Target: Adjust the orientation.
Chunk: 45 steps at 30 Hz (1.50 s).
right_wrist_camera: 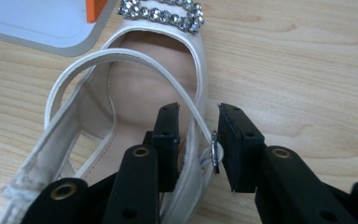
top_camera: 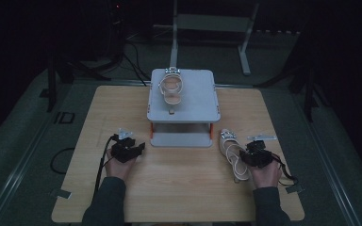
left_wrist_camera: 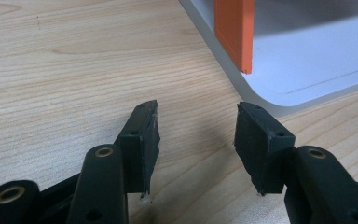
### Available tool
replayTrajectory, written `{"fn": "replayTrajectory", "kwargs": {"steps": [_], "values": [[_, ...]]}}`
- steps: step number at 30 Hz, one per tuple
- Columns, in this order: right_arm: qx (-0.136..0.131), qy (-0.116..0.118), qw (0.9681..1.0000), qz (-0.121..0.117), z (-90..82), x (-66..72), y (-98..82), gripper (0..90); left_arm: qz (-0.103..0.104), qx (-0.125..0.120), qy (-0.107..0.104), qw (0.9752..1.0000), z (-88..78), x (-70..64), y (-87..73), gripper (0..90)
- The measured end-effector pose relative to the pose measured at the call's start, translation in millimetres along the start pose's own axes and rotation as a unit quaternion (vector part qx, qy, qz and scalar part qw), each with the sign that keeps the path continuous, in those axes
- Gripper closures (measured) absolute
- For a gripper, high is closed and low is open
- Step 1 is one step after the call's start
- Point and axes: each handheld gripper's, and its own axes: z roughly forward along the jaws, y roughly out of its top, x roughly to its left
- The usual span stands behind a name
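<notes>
The right tool (right_wrist_camera: 198,140) straddles the sandal's (top_camera: 232,153) side strap by the buckle on the surface (top_camera: 179,188), apparently to lift it onto the rack (top_camera: 184,96) beside its mate (top_camera: 172,89), pads not clearly pinching, while the left tool (left_wrist_camera: 196,140) rests spread and empty.

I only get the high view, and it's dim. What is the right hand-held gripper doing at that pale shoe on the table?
Observer: The right hand-held gripper straddles the shoe: one jaw inside, one outside its side wall.
Operator: Anything caught between?
Observer: A thin strap runs between the jaws, and a small metal ring touches the outer pad. I can't tell whether they clamp.
Operator: And the left one?
Observer: The left hand-held gripper stands open with bare table between its jaws.
</notes>
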Motion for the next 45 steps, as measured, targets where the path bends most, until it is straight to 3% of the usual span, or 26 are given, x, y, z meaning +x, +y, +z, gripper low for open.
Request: {"fn": "replayTrajectory", "kwargs": {"steps": [8,11,16,28,45], "values": [[0.012,0.005,0.9995,0.029,9.4,-3.0,-1.6,70.9,-0.001,0.000,-0.002,1.0000,-0.1,0.3,0.0,49.6],[0.014,0.009,0.9984,0.055,9.9,-3.6,-1.8,72.6,-0.001,0.000,-0.002,1.0000,0.0,0.4,0.0,49.5],[0.027,0.017,0.9947,0.098,11.4,-4.5,2.0,79.6,-0.002,0.000,-0.002,1.0000,0.0,0.4,0.0,49.5],[0.039,0.041,0.9865,0.154,9.6,-9.9,4.4,82.7,-0.002,-0.001,-0.002,1.0000,0.2,0.3,0.2,49.4],[0.020,0.057,0.9822,0.178,6.4,-15.2,13.1,82.7,-0.001,0.000,-0.001,1.0000,0.2,0.2,0.3,49.4]]}}
